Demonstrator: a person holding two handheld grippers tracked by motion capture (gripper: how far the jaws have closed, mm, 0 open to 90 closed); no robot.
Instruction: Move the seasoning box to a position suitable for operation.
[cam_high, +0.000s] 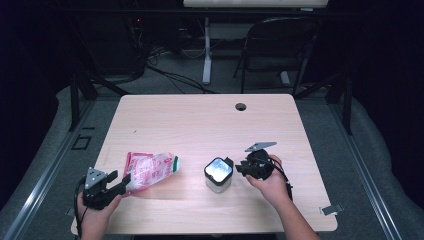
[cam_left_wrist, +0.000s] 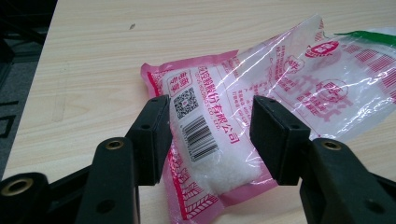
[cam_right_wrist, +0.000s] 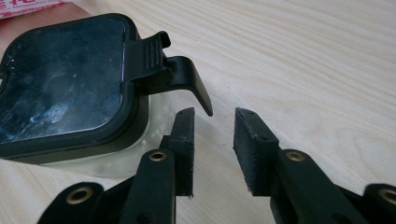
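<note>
Below, we see the left gripper (cam_left_wrist: 210, 135) spread around a crinkly clear-and-pink bag (cam_left_wrist: 243, 116) of white grains on the wooden table (cam_high: 200, 120). Our right gripper (cam_right_wrist: 212, 149), parted, sits beside a square, black-lidded container (cam_right_wrist: 65, 84).

One bench (cam_high: 200, 120) carries two things. The first is one pink-and-clear plastic bag (cam_high: 150, 170) of white grains at about 8 o'clock on the bench. The second is one clear square jar (cam_high: 218, 176) with one black lid at about 6 o'clock. Two grippers are at work: a left gripper (cam_high: 120, 182) at 8 o'clock and a right gripper (cam_high: 239, 167) at 5 o'clock. One folding chair (cam_high: 277, 45) stands past the bench at 1 o'clock.
</note>
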